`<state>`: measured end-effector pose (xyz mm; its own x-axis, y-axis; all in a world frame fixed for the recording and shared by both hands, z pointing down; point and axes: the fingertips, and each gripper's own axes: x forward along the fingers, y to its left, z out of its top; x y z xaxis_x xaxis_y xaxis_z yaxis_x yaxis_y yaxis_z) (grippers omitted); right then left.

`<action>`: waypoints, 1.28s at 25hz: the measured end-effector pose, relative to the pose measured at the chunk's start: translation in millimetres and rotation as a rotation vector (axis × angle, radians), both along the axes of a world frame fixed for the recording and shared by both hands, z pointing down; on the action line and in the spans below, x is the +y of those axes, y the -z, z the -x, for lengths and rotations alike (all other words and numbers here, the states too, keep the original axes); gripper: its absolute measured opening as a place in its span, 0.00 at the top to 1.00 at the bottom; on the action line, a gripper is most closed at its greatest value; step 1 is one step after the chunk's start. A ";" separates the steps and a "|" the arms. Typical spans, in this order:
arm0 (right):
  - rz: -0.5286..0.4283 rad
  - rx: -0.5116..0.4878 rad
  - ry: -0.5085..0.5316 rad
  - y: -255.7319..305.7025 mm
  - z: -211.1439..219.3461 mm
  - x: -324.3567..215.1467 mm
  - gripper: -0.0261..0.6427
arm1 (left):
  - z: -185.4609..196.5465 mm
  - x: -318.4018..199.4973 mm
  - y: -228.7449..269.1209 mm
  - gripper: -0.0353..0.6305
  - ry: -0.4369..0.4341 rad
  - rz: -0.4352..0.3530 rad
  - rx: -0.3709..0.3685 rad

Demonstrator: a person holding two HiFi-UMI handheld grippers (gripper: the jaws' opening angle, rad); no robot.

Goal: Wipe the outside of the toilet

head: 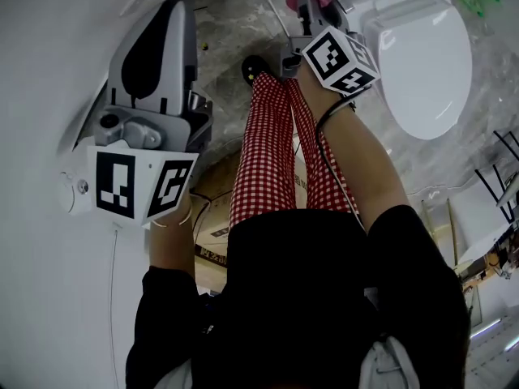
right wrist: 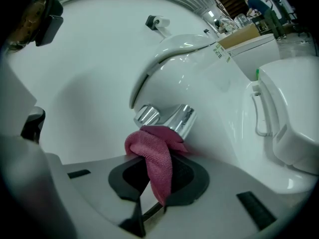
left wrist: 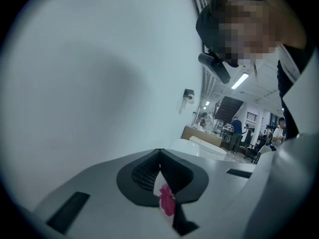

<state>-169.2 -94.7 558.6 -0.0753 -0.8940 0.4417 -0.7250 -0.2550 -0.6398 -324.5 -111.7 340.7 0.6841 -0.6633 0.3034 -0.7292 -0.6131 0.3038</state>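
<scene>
A: Biggest things first?

B: Yes. Standing close beside a white wall (head: 40,96) on the left, over a grey stone floor (head: 231,23). Facing a white toilet (head: 426,63) at the upper right of the head view, lid down.

A: And the arms?

B: Reaching well forward with the right arm (head: 369,168), bare forearm almost straight, a black cable (head: 328,148) trailing along it. Holding the left arm (head: 166,250) bent and tucked near the body, wrist just beside the wall. Between the two, red-checked trousers (head: 259,160) down to a dark shoe (head: 253,70).

A: Pointing where?

B: Pointing the right hand-held gripper (head: 310,0) at the rear of the toilet, beside the lid, marker cube (head: 339,59) turned up toward the head. Pointing the left hand-held gripper (head: 170,14) forward along the wall, well apart from the toilet.

A: Gripping anything?

B: On the right, clamped on a pink cloth (right wrist: 157,158). Folds bunched beyond the tips and pressed against a chrome fitting (right wrist: 169,117) on the toilet's white body, one tail hanging back between the jaws. On the left, closed together at the tips, plain wall beyond and a paper-roll holder (left wrist: 187,96) further along it. Only a small pink scrap (left wrist: 167,199) lodged low between the pads (left wrist: 144,176).
</scene>
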 end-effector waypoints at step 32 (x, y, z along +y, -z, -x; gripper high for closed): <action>0.148 -0.080 -0.171 -36.4 -26.4 49.0 0.85 | -2.9 -1.5 -6.8 0.94 -0.030 0.004 -0.016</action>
<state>-142.9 -45.7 595.0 0.0321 -0.8228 0.5674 -0.6116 -0.4652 -0.6399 -321.5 -113.2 347.5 0.6987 -0.6414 0.3171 -0.7154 -0.6337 0.2945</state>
